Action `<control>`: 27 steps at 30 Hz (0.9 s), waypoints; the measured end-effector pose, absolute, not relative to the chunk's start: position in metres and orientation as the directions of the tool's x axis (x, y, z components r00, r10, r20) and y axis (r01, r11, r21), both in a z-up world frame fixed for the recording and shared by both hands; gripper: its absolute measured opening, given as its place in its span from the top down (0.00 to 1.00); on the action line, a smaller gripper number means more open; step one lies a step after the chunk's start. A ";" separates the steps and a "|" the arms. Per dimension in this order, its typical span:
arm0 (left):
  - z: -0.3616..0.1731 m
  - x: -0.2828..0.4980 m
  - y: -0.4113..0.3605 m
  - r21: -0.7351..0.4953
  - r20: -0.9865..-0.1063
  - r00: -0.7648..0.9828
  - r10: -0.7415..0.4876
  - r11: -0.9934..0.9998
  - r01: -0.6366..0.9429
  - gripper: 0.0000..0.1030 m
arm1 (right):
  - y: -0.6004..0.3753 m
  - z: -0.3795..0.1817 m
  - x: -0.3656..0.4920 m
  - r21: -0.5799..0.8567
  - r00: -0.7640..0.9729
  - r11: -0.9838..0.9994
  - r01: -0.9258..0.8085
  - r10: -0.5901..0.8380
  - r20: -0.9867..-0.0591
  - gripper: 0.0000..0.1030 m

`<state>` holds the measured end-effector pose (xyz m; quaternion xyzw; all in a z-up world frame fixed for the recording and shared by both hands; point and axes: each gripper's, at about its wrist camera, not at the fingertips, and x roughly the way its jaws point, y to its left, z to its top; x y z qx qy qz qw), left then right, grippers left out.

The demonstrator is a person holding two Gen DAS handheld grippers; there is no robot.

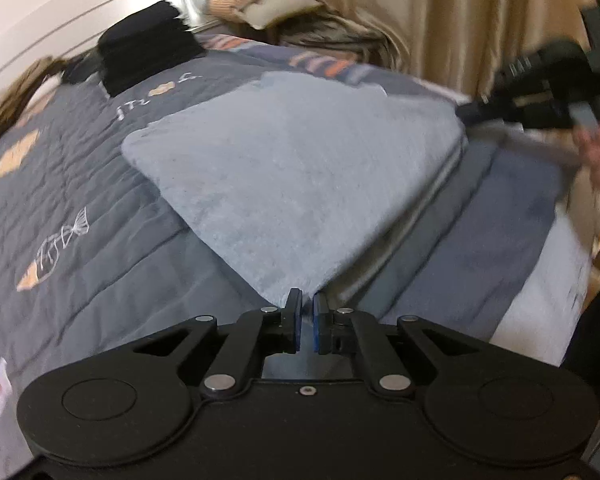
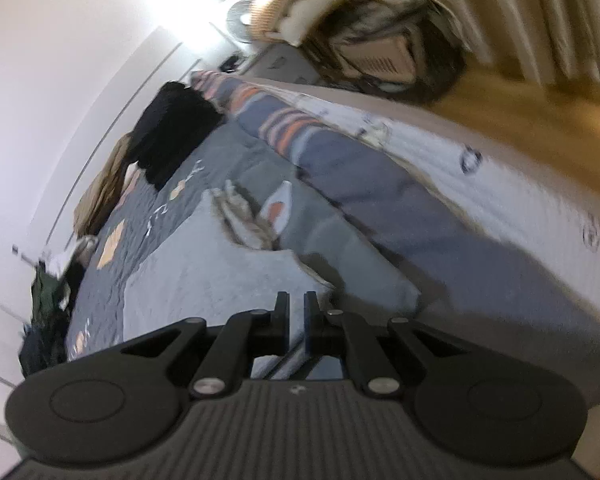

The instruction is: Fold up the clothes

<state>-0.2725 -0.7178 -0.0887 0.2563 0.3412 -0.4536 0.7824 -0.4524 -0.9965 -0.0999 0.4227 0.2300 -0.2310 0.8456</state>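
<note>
Left wrist view: the left gripper (image 1: 307, 300) is clenched on the near corner of a pale blue fleece garment (image 1: 300, 168) lying flat on the grey bedspread (image 1: 80, 184); the right gripper (image 1: 474, 110) meets its far right corner; a black folded stack (image 1: 148, 52) sits beyond.

Right wrist view: the right gripper (image 2: 297, 303) pinches the garment's (image 2: 204, 272) edge, near the bed's side.

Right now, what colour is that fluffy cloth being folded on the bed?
Pale grey-blue, plain with no pattern. The fluffy cloth shows best in the left wrist view.
</note>
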 end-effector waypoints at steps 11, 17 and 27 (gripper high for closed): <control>-0.060 -0.258 -0.687 -0.031 -0.703 0.395 -0.591 0.581 0.813 0.30 | -0.986 -0.086 -0.448 0.571 0.798 0.610 0.549 -0.179 -0.576 0.81; -0.054 -0.250 -0.678 -0.153 -0.690 0.381 -0.616 0.638 0.755 0.11 | -0.984 -0.088 -0.445 0.584 0.799 0.608 0.538 -0.146 -0.583 0.81; -0.051 -0.257 -0.672 -0.193 -0.690 0.388 -0.610 0.673 0.714 0.00 | -0.957 -0.073 -0.438 0.485 0.783 0.732 0.478 -0.106 -0.612 0.81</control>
